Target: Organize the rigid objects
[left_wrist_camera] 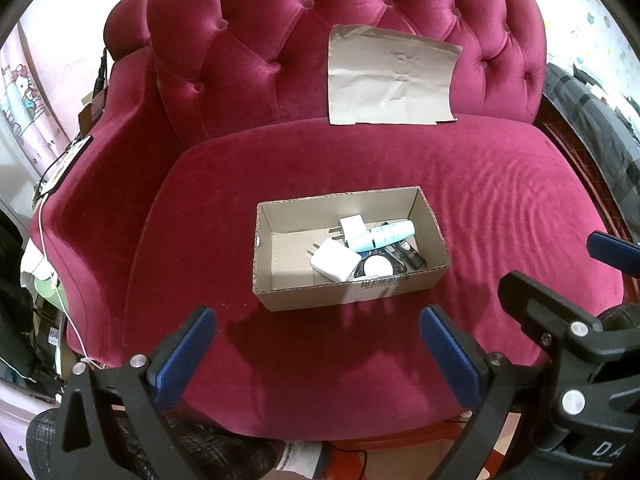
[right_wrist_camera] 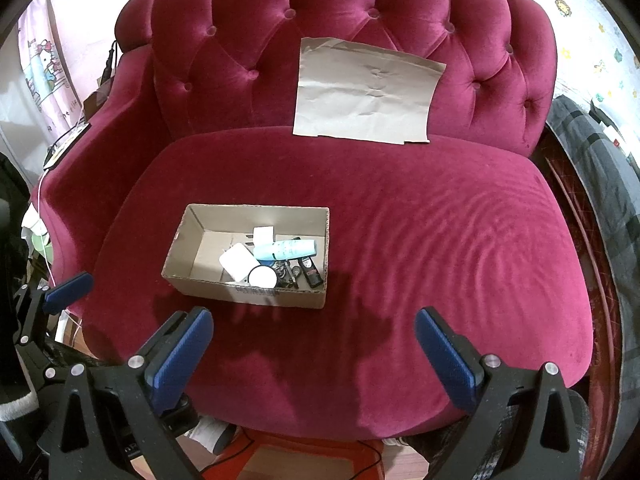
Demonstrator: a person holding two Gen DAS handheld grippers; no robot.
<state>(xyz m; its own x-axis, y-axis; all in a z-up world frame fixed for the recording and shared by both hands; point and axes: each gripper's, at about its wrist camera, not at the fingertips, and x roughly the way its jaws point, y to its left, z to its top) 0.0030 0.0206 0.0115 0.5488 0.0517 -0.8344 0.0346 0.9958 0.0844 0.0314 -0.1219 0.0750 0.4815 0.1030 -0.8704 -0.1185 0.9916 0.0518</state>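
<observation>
Resting on plush velvet seat (left_wrist_camera: 400, 168), rectangular cardboard box (left_wrist_camera: 348, 292) (corrugated), both grippers' jaws apart

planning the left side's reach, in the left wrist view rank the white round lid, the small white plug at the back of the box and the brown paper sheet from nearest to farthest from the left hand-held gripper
1. White round lid: nearest the left hand-held gripper, by the front wall of the cardboard box.
2. Small white plug: deeper in, near the box's back wall.
3. Brown paper sheet: farthest, leaning on the sofa backrest.
</observation>
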